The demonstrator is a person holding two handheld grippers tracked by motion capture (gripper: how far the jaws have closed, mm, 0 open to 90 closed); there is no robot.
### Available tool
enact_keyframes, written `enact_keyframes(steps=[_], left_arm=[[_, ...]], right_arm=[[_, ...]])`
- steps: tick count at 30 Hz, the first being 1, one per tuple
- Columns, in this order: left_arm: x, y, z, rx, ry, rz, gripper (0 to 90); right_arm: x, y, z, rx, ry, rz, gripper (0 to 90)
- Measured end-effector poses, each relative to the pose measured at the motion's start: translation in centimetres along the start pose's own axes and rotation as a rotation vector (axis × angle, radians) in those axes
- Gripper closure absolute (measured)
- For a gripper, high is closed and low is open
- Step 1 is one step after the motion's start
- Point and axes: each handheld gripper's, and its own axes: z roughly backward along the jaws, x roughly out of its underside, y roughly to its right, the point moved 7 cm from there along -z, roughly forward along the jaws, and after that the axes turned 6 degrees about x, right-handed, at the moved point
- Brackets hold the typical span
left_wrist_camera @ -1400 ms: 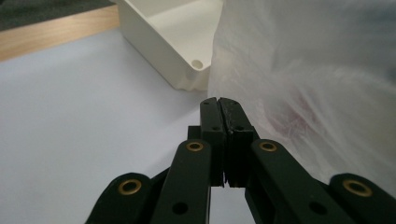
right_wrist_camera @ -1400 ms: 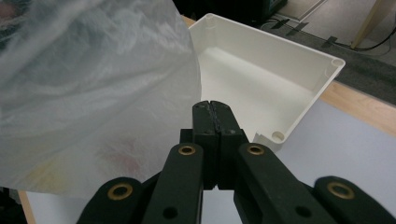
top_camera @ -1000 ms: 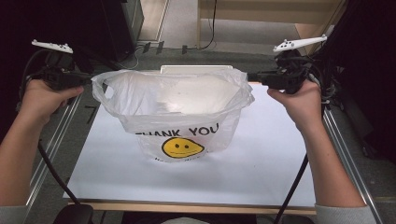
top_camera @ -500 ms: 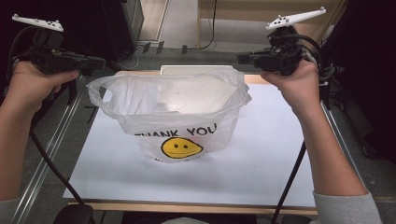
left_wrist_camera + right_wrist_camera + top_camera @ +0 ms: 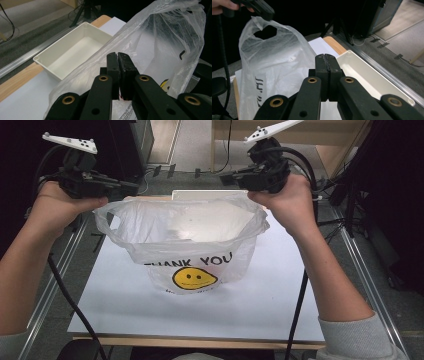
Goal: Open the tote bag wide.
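plastic bag [image 5: 185, 242]: thin, limp, slippery | being held at both handles | left tool [image 5: 131, 185], right tool [image 5: 227, 179]: being clamped on film

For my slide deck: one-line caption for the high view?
Two hand-held grippers, left and right, above a translucent smiley-print plastic bag on a white table.

Thin crinkled plastic bag [image 5: 190, 245], smooth plastic tray [image 5: 75, 50]
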Motion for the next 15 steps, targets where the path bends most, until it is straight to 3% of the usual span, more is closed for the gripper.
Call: enact_keyframes(steps=[4,8,15], left_arm=[[-0.5,0.5,-1.3,0.007,-0.024,-0.004,89.1],[-0.8,0.9,-2.6,0.017,-0.040,-0.014,89.0],[0.1,1.2,-4.7,0.052,-0.045,-0.018,88.9]], right_arm=[[-0.8,-1.5,-0.9,-0.027,0.010,0.029,90.0],[-0.7,-2.9,-2.2,-0.040,-0.018,0.064,90.0],[0.6,-3.4,-4.0,-0.059,-0.069,0.061,90.0]])
